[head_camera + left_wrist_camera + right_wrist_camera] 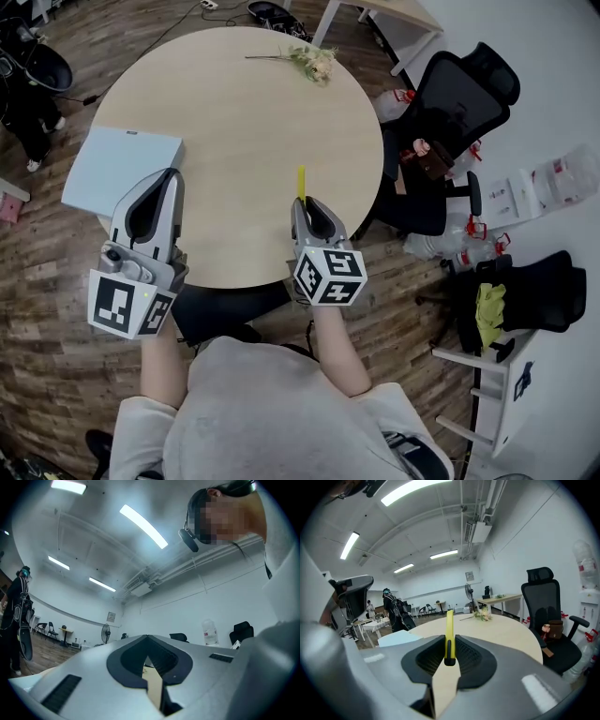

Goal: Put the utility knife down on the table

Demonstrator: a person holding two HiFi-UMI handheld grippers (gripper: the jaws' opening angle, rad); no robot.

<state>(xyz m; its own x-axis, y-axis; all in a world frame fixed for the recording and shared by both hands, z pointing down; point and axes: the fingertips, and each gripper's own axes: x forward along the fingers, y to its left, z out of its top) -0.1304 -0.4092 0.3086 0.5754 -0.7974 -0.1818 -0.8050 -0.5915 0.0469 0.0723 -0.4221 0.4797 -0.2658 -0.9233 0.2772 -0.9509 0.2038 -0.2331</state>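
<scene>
The right gripper (449, 656) clamps a yellow utility knife (449, 634) upright above the round table (506, 634).

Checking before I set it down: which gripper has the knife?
The right gripper: its jaws are shut on the yellow knife, which sticks out past them. The left gripper is shut with nothing between its jaws.
</scene>
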